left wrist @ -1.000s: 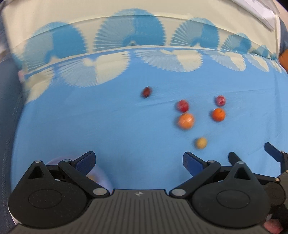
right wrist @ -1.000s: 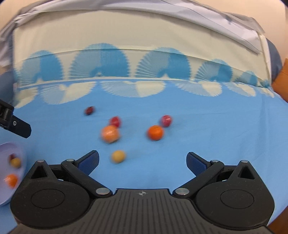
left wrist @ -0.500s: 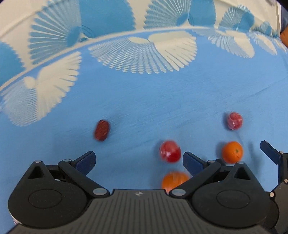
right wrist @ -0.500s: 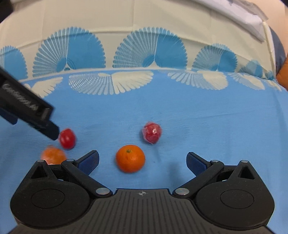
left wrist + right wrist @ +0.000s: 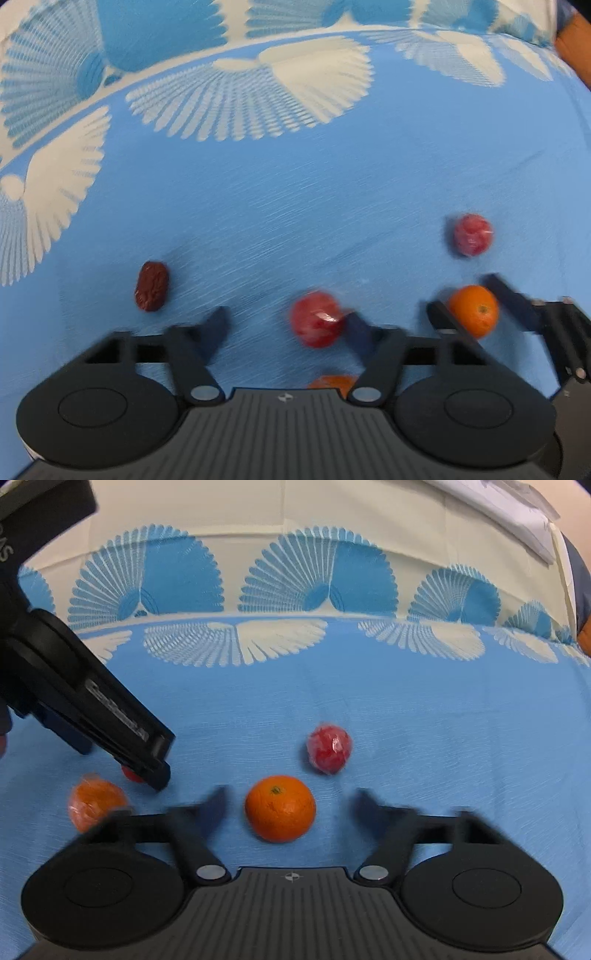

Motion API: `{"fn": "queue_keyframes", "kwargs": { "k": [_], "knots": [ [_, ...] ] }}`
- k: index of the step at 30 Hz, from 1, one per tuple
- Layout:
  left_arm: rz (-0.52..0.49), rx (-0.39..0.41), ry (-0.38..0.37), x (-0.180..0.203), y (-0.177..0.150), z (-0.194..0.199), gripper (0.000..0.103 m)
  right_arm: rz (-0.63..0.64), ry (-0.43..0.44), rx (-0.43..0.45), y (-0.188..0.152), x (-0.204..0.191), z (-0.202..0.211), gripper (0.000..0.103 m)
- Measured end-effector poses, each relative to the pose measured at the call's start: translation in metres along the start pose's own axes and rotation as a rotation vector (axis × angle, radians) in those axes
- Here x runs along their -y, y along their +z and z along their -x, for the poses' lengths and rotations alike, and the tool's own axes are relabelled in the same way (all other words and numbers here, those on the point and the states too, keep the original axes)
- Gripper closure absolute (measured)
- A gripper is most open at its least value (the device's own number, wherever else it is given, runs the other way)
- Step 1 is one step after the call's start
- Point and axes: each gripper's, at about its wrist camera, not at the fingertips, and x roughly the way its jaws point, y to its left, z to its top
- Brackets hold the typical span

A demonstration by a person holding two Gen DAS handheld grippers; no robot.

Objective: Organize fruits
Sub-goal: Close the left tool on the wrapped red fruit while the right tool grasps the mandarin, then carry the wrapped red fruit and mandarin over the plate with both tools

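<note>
My left gripper point(image 5: 286, 325) is open, low over the blue cloth, with a wrapped red fruit point(image 5: 316, 323) between its fingers near the right one. A dark red date point(image 5: 152, 285) lies to its left, another wrapped red fruit point(image 5: 472, 234) at the far right, a wrapped orange fruit point(image 5: 330, 382) partly hidden under the gripper. My right gripper point(image 5: 290, 806) is open with a bare orange point(image 5: 280, 808) between its fingers; it also shows in the left wrist view point(image 5: 474, 310). A wrapped red fruit point(image 5: 328, 748) lies just beyond. A wrapped orange fruit point(image 5: 96, 805) lies left.
The blue cloth with a white and blue fan pattern point(image 5: 236, 642) covers the surface; its cream border runs along the far edge. The left gripper's body point(image 5: 92, 709) reaches into the right wrist view from the left and hides most of a red fruit.
Both grippers moved forward and down toward the fruit. Both sets of fingers have narrowed, the left around the wrapped red fruit, the right around the orange. The bowl is out of view.
</note>
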Motion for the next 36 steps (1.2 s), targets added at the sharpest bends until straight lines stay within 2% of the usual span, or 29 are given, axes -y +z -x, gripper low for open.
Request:
{"fn": "queue_keyframes", "kwargs": {
  "k": [2,6,12,15,19,27,36],
  "knots": [
    [-0.032,0.007,-0.01,0.005,0.0,0.003,0.072,-0.006,0.009,0.004,0.001,0.001,0.002,0.064],
    [-0.02,0.017,-0.017,0.004,-0.006,0.014,0.072,-0.053,0.013,0.013,0.001,0.009,0.005,0.065],
    [-0.022,0.045,0.063,0.006,-0.022,0.053,0.072,-0.078,-0.015,0.04,0.007,0.016,0.022,0.065],
    [-0.029,0.069,0.119,0.006,-0.033,0.082,0.072,-0.082,-0.011,0.054,0.013,0.014,0.039,0.065],
    [-0.01,0.098,0.138,-0.001,-0.052,0.126,0.072,-0.076,0.021,0.071,0.015,0.007,0.079,0.065],
    [0.096,0.144,0.152,-0.027,-0.123,0.211,0.072,0.02,0.152,0.101,0.011,-0.023,0.173,0.065],
    [0.218,0.132,0.194,-0.067,-0.221,0.278,0.072,0.107,0.331,0.104,0.0,-0.075,0.266,0.065]
  ]
}}
